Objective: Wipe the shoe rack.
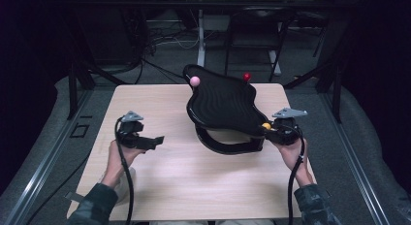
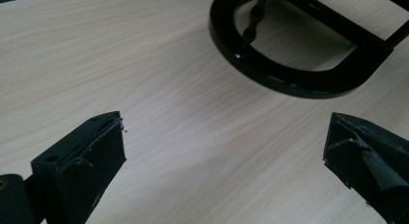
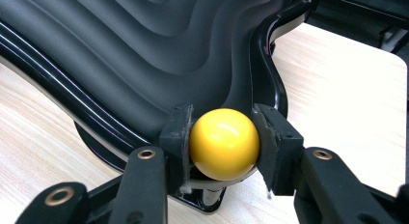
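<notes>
Light wooden table [image 1: 194, 186], black curved stand [image 1: 228, 145] directly on it

Dim room, grey carpet [image 1: 43, 118], wooden table [image 1: 160, 176]

Lab: dark curtains [image 1: 29, 65], floor cables [image 1: 160, 40], test table [image 1: 160, 104].

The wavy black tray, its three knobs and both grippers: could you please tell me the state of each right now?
Wavy black tray: tilted on its black base.
Yellow knob: clamped in the right gripper.
Pink knob: free, at the tray's far edge.
Red knob: free, far edge.
Left gripper: open, holding nothing, above the table.
</notes>
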`<state>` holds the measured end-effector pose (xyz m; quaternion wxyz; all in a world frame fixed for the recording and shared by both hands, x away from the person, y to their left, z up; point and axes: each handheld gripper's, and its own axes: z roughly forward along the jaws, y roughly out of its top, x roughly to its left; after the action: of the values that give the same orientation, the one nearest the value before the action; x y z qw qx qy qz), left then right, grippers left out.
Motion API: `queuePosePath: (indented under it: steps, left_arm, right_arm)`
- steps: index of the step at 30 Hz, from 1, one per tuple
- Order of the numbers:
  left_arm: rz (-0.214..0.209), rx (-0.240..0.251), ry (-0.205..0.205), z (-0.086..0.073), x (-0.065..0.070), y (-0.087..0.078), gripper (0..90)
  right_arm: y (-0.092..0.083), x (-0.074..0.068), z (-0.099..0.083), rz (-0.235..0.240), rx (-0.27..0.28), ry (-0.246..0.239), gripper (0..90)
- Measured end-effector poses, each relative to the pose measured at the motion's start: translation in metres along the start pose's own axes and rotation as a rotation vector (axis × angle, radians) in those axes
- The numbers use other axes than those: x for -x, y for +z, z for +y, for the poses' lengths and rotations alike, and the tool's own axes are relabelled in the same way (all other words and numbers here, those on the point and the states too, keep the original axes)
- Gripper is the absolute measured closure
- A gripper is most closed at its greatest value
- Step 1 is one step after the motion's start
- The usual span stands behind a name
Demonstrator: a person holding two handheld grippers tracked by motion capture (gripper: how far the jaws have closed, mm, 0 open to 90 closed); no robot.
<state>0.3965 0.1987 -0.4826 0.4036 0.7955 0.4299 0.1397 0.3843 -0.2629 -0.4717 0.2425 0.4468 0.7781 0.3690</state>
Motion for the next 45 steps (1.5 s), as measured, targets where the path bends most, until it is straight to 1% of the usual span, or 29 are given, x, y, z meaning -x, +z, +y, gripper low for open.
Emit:
queuePosePath:
  steps: [1,3,5,7,8,10,11,12,13,15,16,17,20,21,22,24,25,26,27,30,34,35,36,38,43,45]
  left_arm:
    - [-0.001,0.001,0.011,0.002,0.002,0.006,0.6]
    - [-0.020,-0.005,0.026,0.009,0.007,0.023,0.5]
    - [-0.030,-0.004,0.025,0.014,0.011,0.037,0.2]
    - [-0.045,0.005,0.016,0.018,0.015,0.052,0.0]
    - [-0.051,0.007,0.020,0.020,0.016,0.059,0.1]
    - [-0.062,0.016,0.016,0.023,0.020,0.071,1.5]
    - [-0.062,0.028,0.022,0.024,0.022,0.076,4.0]
    - [-0.058,0.049,0.033,0.026,0.024,0.080,9.3]
    - [-0.054,0.056,0.048,0.028,0.027,0.086,14.3]
    - [-0.045,0.061,0.060,0.030,0.029,0.094,17.1]
    - [-0.051,0.064,0.066,0.032,0.029,0.097,22.1]
    - [-0.044,0.074,0.072,0.034,0.029,0.101,27.9]
    - [-0.052,0.078,0.094,0.038,0.030,0.107,34.4]
    - [-0.052,0.081,0.102,0.039,0.030,0.110,35.0]
    - [-0.061,0.080,0.102,0.041,0.030,0.113,37.4]
    - [-0.057,0.090,0.106,0.043,0.030,0.119,41.1]
    - [-0.064,0.088,0.113,0.044,0.030,0.121,43.4]
    - [-0.063,0.086,0.120,0.044,0.031,0.124,45.9]
    - [-0.073,0.094,0.125,0.045,0.032,0.128,48.5]
    - [-0.074,0.107,0.122,0.046,0.033,0.133,60.1]
    - [-0.082,0.123,0.135,0.045,0.036,0.140,69.7]
    - [-0.067,0.131,0.138,0.044,0.037,0.141,71.1]
    - [-0.070,0.135,0.135,0.044,0.036,0.141,74.0]
    - [-0.078,0.141,0.132,0.043,0.034,0.141,74.7]
    - [-0.069,0.148,0.158,0.042,0.036,0.140,75.2]
    - [-0.065,0.140,0.161,0.041,0.037,0.139,75.3]
  right_arm:
    - [0.000,0.000,0.000,0.001,-0.004,-0.003,59.5]
    - [-0.001,0.002,0.000,0.002,-0.007,-0.004,59.6]
    - [-0.001,0.004,0.000,0.010,-0.012,-0.004,59.6]
    - [-0.002,0.007,0.000,0.006,-0.013,-0.001,59.6]
    - [-0.003,0.008,0.000,0.012,-0.019,0.004,59.6]
    - [-0.003,0.010,0.000,0.014,-0.020,0.000,59.6]
    - [-0.003,0.010,0.000,0.015,-0.022,0.003,59.6]
    - [-0.003,0.010,0.000,0.014,-0.022,0.005,59.6]
    - [-0.003,0.010,0.000,0.012,-0.023,0.002,59.6]
    - [-0.003,0.010,0.000,0.012,-0.023,0.000,59.6]
    - [-0.003,0.010,0.000,0.012,-0.024,0.003,59.6]
    - [-0.003,0.010,0.000,0.012,-0.024,0.002,59.6]
    - [-0.003,0.010,0.000,0.012,-0.024,0.002,59.6]
    - [-0.003,0.010,0.001,0.013,-0.023,0.001,59.6]
    - [-0.002,0.010,0.001,0.011,-0.025,0.002,59.6]
    - [-0.002,0.009,0.001,0.010,-0.027,0.001,59.6]
    - [-0.002,0.009,0.001,0.008,-0.025,0.004,59.5]
    - [-0.002,0.010,0.001,0.009,-0.024,0.003,59.6]
    - [-0.002,0.010,0.001,0.010,-0.025,0.002,59.5]
    - [-0.002,0.010,0.001,0.011,-0.025,0.004,59.5]
    - [-0.002,0.010,0.001,0.010,-0.025,0.006,59.6]
    - [-0.002,0.010,0.001,0.010,-0.025,0.005,59.5]
    - [-0.002,0.010,0.001,0.009,-0.024,0.006,59.5]
    - [-0.002,0.011,0.001,0.013,-0.021,0.008,59.5]
    - [-0.001,0.011,0.000,0.006,-0.017,0.015,59.5]
    - [-0.001,0.011,0.000,0.005,-0.014,0.021,59.5]
